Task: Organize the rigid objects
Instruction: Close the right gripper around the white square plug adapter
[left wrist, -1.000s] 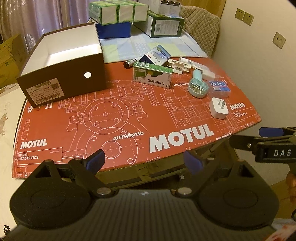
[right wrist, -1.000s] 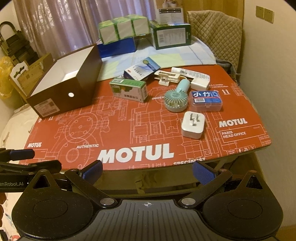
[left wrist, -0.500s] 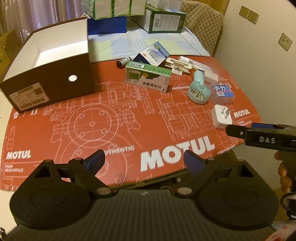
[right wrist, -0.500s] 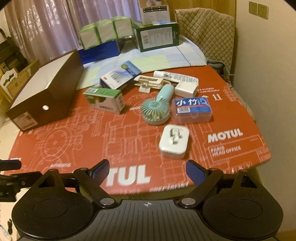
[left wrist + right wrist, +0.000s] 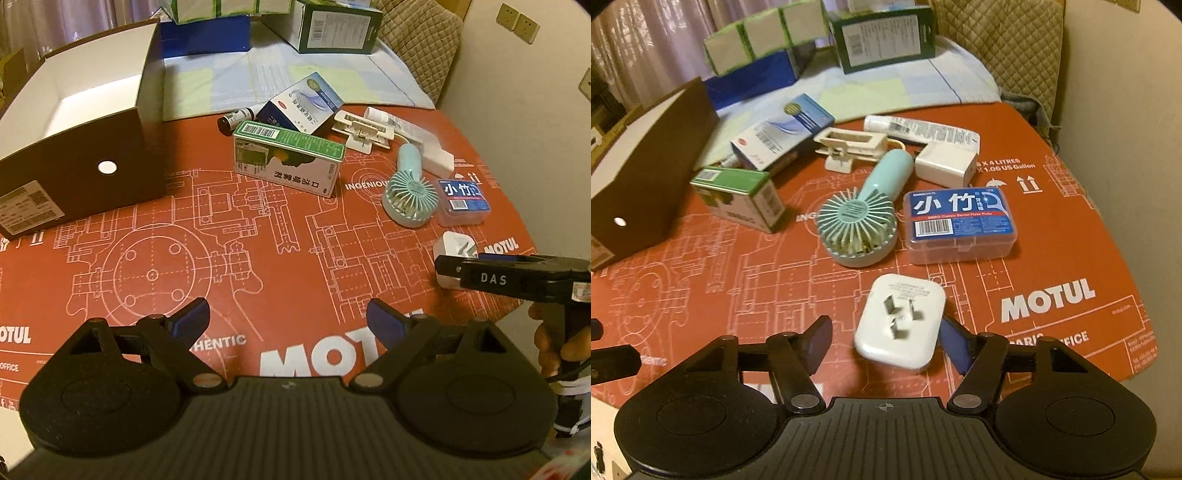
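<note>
A white plug adapter (image 5: 899,325) lies prongs up on the red mat (image 5: 258,240) near its right edge. My right gripper (image 5: 886,341) straddles it with its jaws closing. The right pad is at the adapter's side and a gap shows at the left pad. My left gripper (image 5: 288,319) hangs open over the mat's front with nothing between its fingers. Beyond the adapter lie a mint hand fan (image 5: 857,225), a floss-pick box (image 5: 960,225), a white charger (image 5: 945,166), a green carton (image 5: 288,162) and a blue-white carton (image 5: 779,140). An open brown box (image 5: 92,184) stands at the left.
A cream clip (image 5: 849,146), a white tube (image 5: 923,129) and a small dark bottle (image 5: 236,120) lie behind the cartons. Stacked boxes (image 5: 886,33) stand at the back, by a quilted chair back (image 5: 1004,55). A wall (image 5: 1126,147) runs close along the right.
Both grippers came forward and lower over the mat. The right gripper's jaws narrowed from wide open and now have the plug adapter between them.
</note>
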`<act>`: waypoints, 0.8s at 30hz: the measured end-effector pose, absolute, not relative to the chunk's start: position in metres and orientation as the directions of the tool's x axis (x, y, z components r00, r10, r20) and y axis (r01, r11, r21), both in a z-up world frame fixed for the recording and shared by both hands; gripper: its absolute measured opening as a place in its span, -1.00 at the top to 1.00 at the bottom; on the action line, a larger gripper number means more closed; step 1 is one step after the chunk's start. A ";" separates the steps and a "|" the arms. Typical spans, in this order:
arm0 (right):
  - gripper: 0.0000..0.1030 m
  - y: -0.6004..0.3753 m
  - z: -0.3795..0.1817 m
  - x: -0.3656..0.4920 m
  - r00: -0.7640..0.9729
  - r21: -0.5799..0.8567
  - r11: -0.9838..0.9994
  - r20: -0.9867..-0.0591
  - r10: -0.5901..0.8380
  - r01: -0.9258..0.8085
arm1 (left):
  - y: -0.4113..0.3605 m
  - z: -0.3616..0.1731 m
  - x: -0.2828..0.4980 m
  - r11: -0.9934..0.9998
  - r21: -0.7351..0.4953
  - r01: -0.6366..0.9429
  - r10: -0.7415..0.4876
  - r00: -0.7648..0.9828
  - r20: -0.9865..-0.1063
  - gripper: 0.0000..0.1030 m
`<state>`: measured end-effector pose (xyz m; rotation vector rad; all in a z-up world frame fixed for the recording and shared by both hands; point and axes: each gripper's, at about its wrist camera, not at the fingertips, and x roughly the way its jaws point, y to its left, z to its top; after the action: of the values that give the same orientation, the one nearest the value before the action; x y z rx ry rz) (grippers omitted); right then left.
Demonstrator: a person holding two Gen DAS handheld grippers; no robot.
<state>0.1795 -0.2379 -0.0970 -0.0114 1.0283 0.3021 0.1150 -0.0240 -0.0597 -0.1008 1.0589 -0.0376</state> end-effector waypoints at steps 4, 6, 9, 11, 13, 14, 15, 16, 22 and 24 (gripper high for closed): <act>-0.06 -0.236 -0.107 0.188 0.448 0.117 0.956 -0.863 0.232 -0.269 | -0.030 -0.065 0.128 0.994 -0.106 -0.014 -0.086 0.477 -0.875 -0.75; -0.02 -0.237 -0.112 0.191 0.431 0.122 0.955 -0.872 0.234 -0.271 | -0.033 -0.068 0.134 0.994 -0.109 -0.009 -0.092 0.472 -0.877 -0.75; 0.04 -0.238 -0.113 0.193 0.438 0.110 0.948 -0.867 0.239 -0.299 | -0.038 -0.071 0.143 0.993 -0.115 -0.004 -0.100 0.465 -0.880 -0.75; 0.07 -0.238 -0.112 0.194 0.425 0.102 0.938 -0.872 0.245 -0.331 | -0.042 -0.073 0.150 0.993 -0.117 -0.001 -0.103 0.466 -0.879 -0.75; 0.12 -0.237 -0.108 0.195 0.408 0.091 0.928 -0.879 0.245 -0.361 | -0.045 -0.073 0.156 0.993 -0.118 0.001 -0.104 0.471 -0.876 -0.75; 0.12 -0.238 -0.105 0.195 0.398 0.099 0.923 -0.881 0.256 -0.373 | -0.047 -0.073 0.160 0.993 -0.118 -0.001 -0.103 0.475 -0.874 -0.75; 0.12 -0.241 -0.100 0.197 0.390 0.116 0.917 -0.880 0.273 -0.381 | -0.048 -0.072 0.163 0.993 -0.118 -0.004 -0.102 0.478 -0.872 -0.75; 0.12 -0.242 -0.095 0.198 0.388 0.130 0.912 -0.874 0.291 -0.389 | -0.050 -0.072 0.166 0.993 -0.120 -0.007 -0.101 0.482 -0.870 -0.75; 0.12 -0.251 -0.059 0.214 0.444 0.152 0.892 -0.824 0.352 -0.426 | -0.058 -0.072 0.190 0.992 -0.124 -0.032 -0.091 0.507 -0.857 -0.75; 0.12 -0.255 -0.052 0.224 0.462 0.158 0.895 -0.811 0.359 -0.417 | -0.062 -0.071 0.199 0.992 -0.124 -0.040 -0.086 0.519 -0.851 -0.75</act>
<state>0.2241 -0.2548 -0.0525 -0.0660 0.9804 0.4774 0.1990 -0.0621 -0.0714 -0.1334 1.0257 -0.0277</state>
